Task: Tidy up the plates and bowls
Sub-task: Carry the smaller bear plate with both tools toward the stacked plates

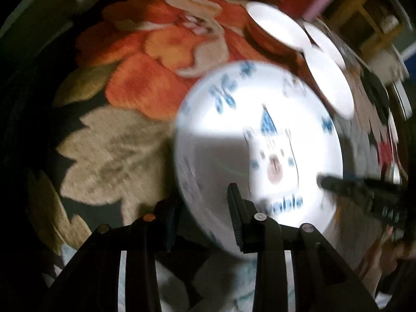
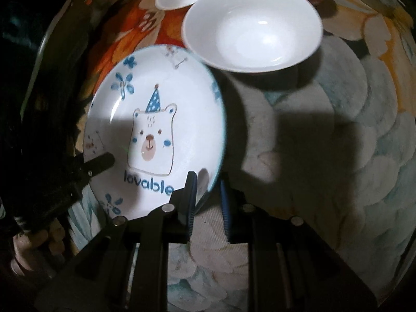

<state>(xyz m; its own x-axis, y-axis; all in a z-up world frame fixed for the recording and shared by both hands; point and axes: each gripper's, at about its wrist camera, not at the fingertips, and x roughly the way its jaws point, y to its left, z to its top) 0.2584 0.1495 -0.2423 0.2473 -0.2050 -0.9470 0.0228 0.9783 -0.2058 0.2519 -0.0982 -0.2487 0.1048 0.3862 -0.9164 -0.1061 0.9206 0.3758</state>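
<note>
On floral cloth (image 2: pixel 312 156) | both tools clamp bear plate (image 2: pixel 156 119) rim | left view blurred, far bowls (image 2: pixel 252 26) cropped

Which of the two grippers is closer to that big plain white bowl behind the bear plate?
Right, though neither touches it. The right gripper clamps the bear plate on the rim nearer the white bowl; the left gripper grips the plate's opposite rim, farther away.
</note>
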